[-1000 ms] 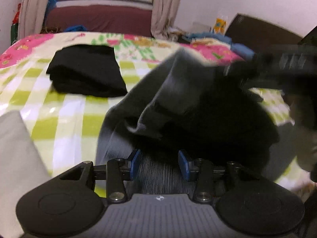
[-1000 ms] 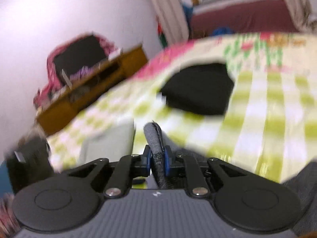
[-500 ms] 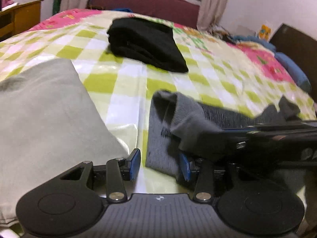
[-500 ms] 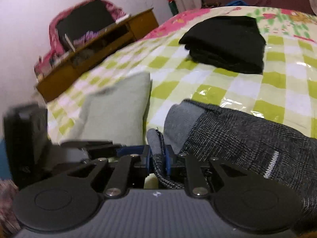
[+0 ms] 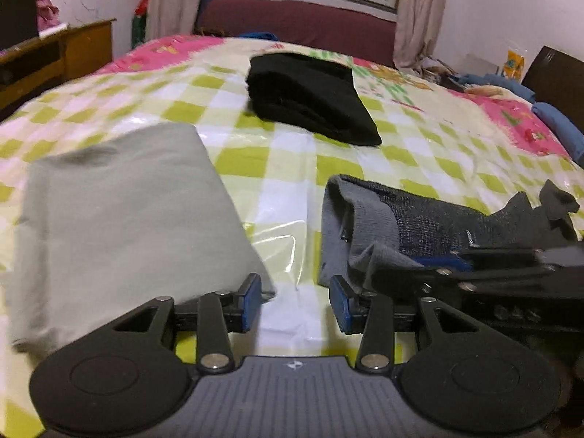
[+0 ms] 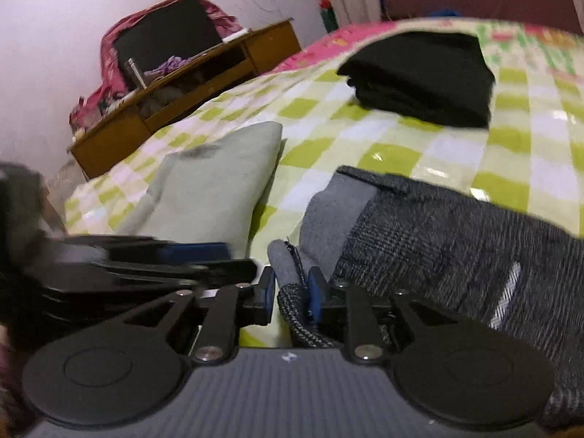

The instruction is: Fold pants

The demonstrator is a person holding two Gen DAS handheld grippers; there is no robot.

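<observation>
The dark grey checked pants [image 5: 419, 219] lie bunched on the green-checked bed sheet [image 5: 262, 168], with the lighter grey lining showing at the near end. My left gripper [image 5: 296, 301] stands open just left of them, with only sheet between its blue pads. My right gripper [image 6: 291, 292] is low at the pants' [image 6: 456, 248] near edge. Its jaws are opening, and a fold of the hem [image 6: 288, 273] still sits between them, resting against the right pad. One of the right gripper's fingers [image 5: 441, 261] shows in the left wrist view, lying over the pants.
A folded black garment [image 5: 310, 98] lies further up the bed. A folded pale grey-green cloth [image 5: 120, 219] lies to the left of the pants. A wooden desk [image 6: 182, 84] with clutter stands beyond the bed's left side. Blue cloth [image 5: 558, 127] and a dark headboard are at the right.
The pants, held up a second ago, now lie on the bed. The right gripper came down with them and its jaws have widened. The left gripper swung left, off the pants.
</observation>
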